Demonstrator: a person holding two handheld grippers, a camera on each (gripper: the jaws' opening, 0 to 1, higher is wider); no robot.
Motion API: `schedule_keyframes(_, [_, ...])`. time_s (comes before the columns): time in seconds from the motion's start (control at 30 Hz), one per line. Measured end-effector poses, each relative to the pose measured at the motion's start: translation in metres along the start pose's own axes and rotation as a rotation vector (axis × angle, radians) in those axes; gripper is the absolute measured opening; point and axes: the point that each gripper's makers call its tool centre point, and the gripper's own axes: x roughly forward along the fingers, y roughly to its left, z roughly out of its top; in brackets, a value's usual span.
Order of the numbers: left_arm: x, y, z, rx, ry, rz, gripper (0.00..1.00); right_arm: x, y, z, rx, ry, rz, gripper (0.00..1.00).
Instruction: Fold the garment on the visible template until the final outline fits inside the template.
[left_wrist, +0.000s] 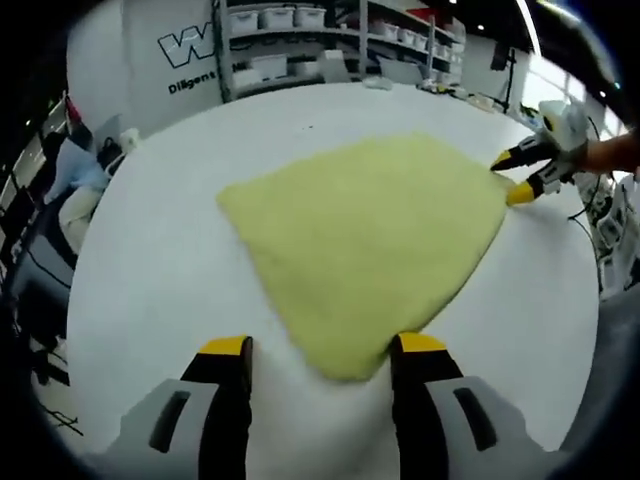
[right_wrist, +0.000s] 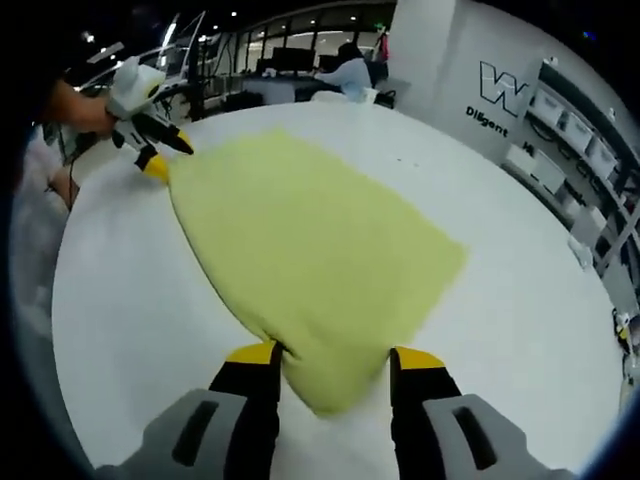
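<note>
In the left gripper view we see our left gripper (left_wrist: 322, 350) rising from the bottom edge, its two yellow-tipped black jaws spread well apart, with one corner of the yellow-green fleece garment (left_wrist: 370, 235) lying on the table between them; the jaws stand to either side of that corner and are not pressed onto it. The garment lies flat and spread out on the white round table (left_wrist: 150, 270), roughly in its middle, as a broad four-cornered shape with rounded edges. At the far right corner of the cloth in the same view, the right gripper (left_wrist: 512, 175) comes in from the right, held by a bare hand (left_wrist: 605, 153) with the forearm reaching in level over the table edge; its two yellow tips sit at the cloth's corner, slightly apart, one above the other. In the right gripper view the right gripper (right_wrist: 336, 356) likewise has its jaws wide apart, straddling the nearest pointed corner of the garment (right_wrist: 300, 245), which fans out away from us across the table (right_wrist: 520, 300). At the upper left of that view the left gripper (right_wrist: 160, 150) points down onto the far corner of the cloth, gripped by a hand (right_wrist: 85, 110) reaching in from the left edge. Behind the table stand shelves with storage bins (left_wrist: 290, 30).
</note>
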Motion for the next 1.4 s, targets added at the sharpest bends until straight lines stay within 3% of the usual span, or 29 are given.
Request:
schedule_keyframes(0.1, [0.0,0.002,0.002,0.019,0.005,0.011,0.56,-0.001,0.004,-0.001,0.009,0.007,0.01,0.37])
schedule_keyframes(0.2, [-0.004,0.004,0.003,0.089,0.022,0.041,0.55,-0.005,0.01,0.001,-0.012,-0.003,0.016,0.4])
schedule_keyframes(0.23, [-0.006,-0.002,0.007,0.148,-0.001,0.028,0.52,-0.007,0.015,0.004,-0.017,-0.019,0.024,0.41])
schedule_keyframes(0.33, [-0.011,-0.026,0.003,0.22,0.01,-0.053,0.36,-0.009,0.026,0.003,-0.012,-0.013,0.051,0.41])
schedule_keyframes(0.37, [-0.013,-0.033,0.006,0.238,-0.014,-0.059,0.33,-0.009,0.031,-0.001,-0.001,0.002,0.067,0.41])
schedule_keyframes(0.43, [-0.015,-0.042,0.006,0.233,-0.021,-0.072,0.34,-0.009,0.036,-0.003,0.007,0.005,0.071,0.46])
schedule_keyframes(0.57, [-0.013,-0.044,-0.002,0.203,0.013,-0.092,0.39,-0.015,0.041,-0.003,0.025,0.012,0.076,0.46])
schedule_keyframes(0.67, [-0.016,-0.028,-0.017,0.305,0.1,-0.033,0.36,-0.021,0.044,-0.004,0.053,0.025,0.084,0.47])
schedule_keyframes(0.7, [-0.016,-0.033,-0.01,0.294,0.062,-0.053,0.34,-0.023,0.044,-0.003,0.059,0.026,0.083,0.48])
schedule_keyframes(0.77, [-0.02,-0.03,-0.006,0.27,0.064,-0.038,0.33,-0.029,0.043,0.001,0.066,0.012,0.074,0.49])
schedule_keyframes(0.8, [-0.021,-0.034,0.004,0.289,0.015,-0.042,0.34,-0.033,0.043,0.005,0.07,-0.001,0.069,0.49])
schedule_keyframes(0.87, [-0.023,-0.044,0.013,0.304,-0.023,-0.066,0.33,-0.037,0.043,0.008,0.088,-0.009,0.068,0.49])
schedule_keyframes(0.93, [-0.02,-0.053,0.011,0.301,-0.009,-0.091,0.34,-0.04,0.044,0.01,0.095,-0.022,0.062,0.51])
schedule_keyframes(1.0, [-0.016,-0.062,0.009,0.297,0.001,-0.108,0.35,-0.045,0.047,0.011,0.167,-0.024,0.062,0.52])
schedule_keyframes(1.2, [-0.017,-0.08,-0.018,0.182,0.105,-0.174,0.34,-0.057,0.052,0.009,0.158,-0.034,0.06,0.58])
schedule_keyframes(1.3, [-0.026,-0.077,-0.012,0.204,0.067,-0.148,0.36,-0.064,0.054,0.008,0.161,-0.046,0.055,0.59])
schedule_keyframes(1.4, [-0.036,-0.076,-0.011,0.174,0.048,-0.147,0.37,-0.069,0.056,0.005,0.168,-0.053,0.047,0.6])
